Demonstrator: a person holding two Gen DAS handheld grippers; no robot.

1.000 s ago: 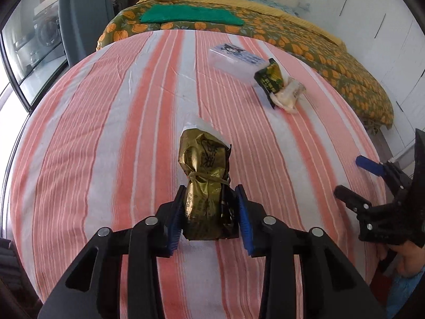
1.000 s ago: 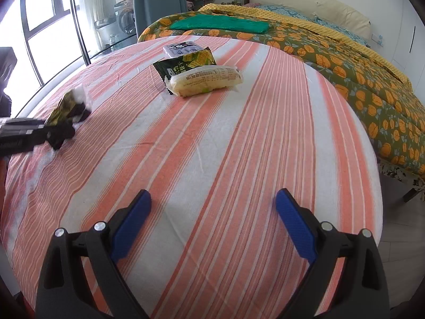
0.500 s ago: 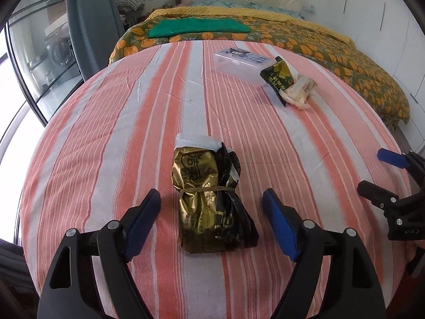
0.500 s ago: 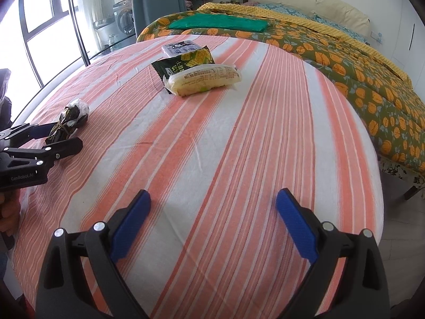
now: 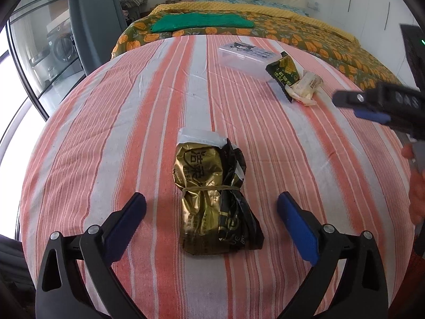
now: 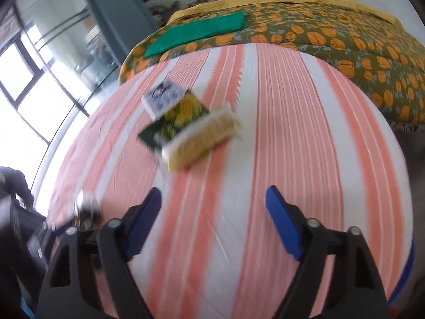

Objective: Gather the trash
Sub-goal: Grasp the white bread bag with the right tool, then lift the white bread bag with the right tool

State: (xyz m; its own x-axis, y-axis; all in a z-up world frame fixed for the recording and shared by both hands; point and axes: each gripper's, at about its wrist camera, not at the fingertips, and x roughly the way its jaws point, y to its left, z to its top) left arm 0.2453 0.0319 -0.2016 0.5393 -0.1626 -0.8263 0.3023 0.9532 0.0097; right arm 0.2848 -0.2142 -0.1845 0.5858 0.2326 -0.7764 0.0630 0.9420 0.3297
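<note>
Striped cloth (image 5: 106, 138), floral bedspread (image 6: 345, 34), green towel (image 5: 202, 22).

A tied wrapper (image 5: 212, 199) lies on the cloth (image 5: 106, 133), a box (image 5: 245, 55) beyond.

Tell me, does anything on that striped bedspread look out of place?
Yes: a crumpled gold wrapper tied with a rubber band, plus a green packet and pale wrapper beside a clear plastic box. Litter on bedding.
</note>
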